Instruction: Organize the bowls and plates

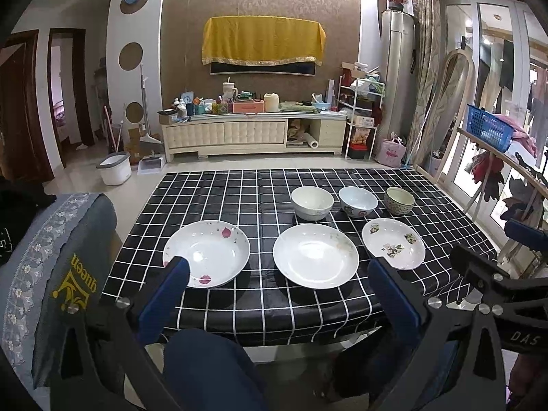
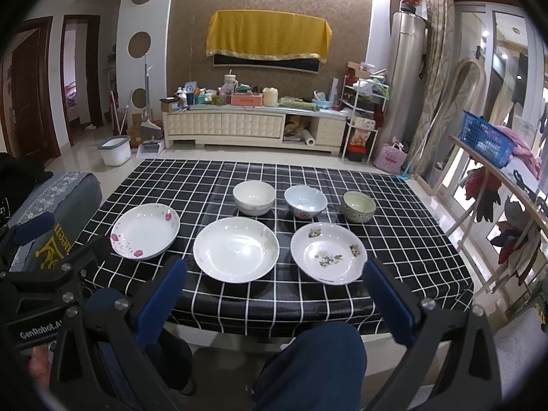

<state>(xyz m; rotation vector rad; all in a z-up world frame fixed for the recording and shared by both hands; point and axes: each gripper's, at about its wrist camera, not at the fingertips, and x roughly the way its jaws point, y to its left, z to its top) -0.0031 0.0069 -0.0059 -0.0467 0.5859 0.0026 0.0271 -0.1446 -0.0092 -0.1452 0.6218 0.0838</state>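
On the black checked tablecloth (image 1: 239, 198) (image 2: 411, 205) lie three plates in a front row: a pink-flowered plate (image 1: 206, 252) (image 2: 145, 231) at left, a plain white plate (image 1: 315, 255) (image 2: 236, 248) in the middle, a patterned plate (image 1: 393, 242) (image 2: 328, 252) at right. Behind them stand three bowls: a white bowl (image 1: 312, 202) (image 2: 253, 197), a pale blue bowl (image 1: 358, 201) (image 2: 305, 201) and a green-patterned bowl (image 1: 399, 200) (image 2: 359, 206). My left gripper (image 1: 279, 274) and right gripper (image 2: 274, 275) hover open before the table's near edge, holding nothing.
A grey cushioned chair back (image 1: 58, 257) (image 2: 54, 191) stands at the table's left. A person's knees (image 1: 209, 366) (image 2: 315, 363) sit below the near edge. A wooden rack with a blue basket (image 1: 488, 126) (image 2: 486, 138) is at right. A cluttered TV cabinet (image 1: 253, 130) lies beyond.
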